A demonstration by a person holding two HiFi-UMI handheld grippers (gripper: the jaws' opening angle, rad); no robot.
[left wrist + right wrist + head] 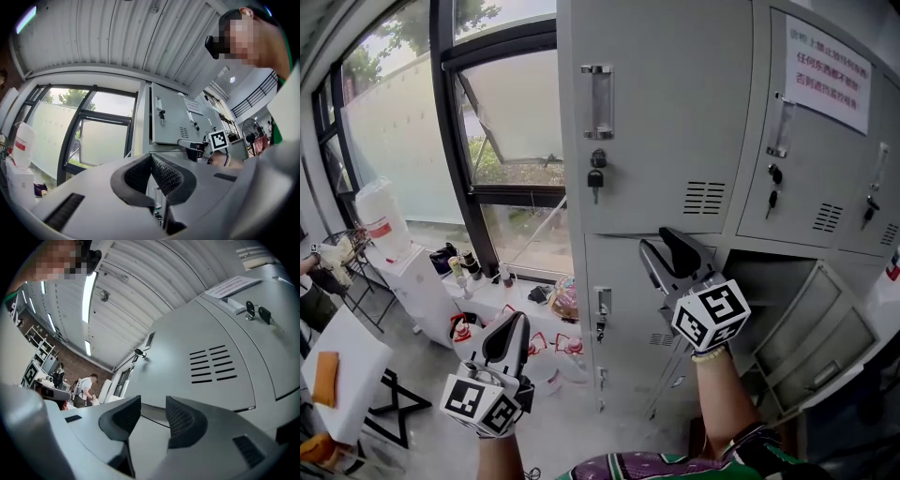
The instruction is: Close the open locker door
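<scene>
The grey lockers (675, 112) fill the upper right of the head view. In the lower row one compartment (764, 281) stands open, and its door (820, 328) hangs swung out to the right. My right gripper (661, 242) is raised in front of the lockers, just left of that opening, touching nothing. Its jaws stand a little apart with nothing between them (152, 404), facing a vented locker door (211, 364). My left gripper (514, 328) is held low beside the window, away from the lockers. Its pads meet at the tip (150, 157) and hold nothing.
Keys (596, 178) hang in several locker locks and a paper notice (828, 70) is stuck on an upper door. A large window (506, 122) is at the left, with a white jug (380, 220), bottles (469, 267) and a white table (342, 370) below it. People (84, 390) stand far behind.
</scene>
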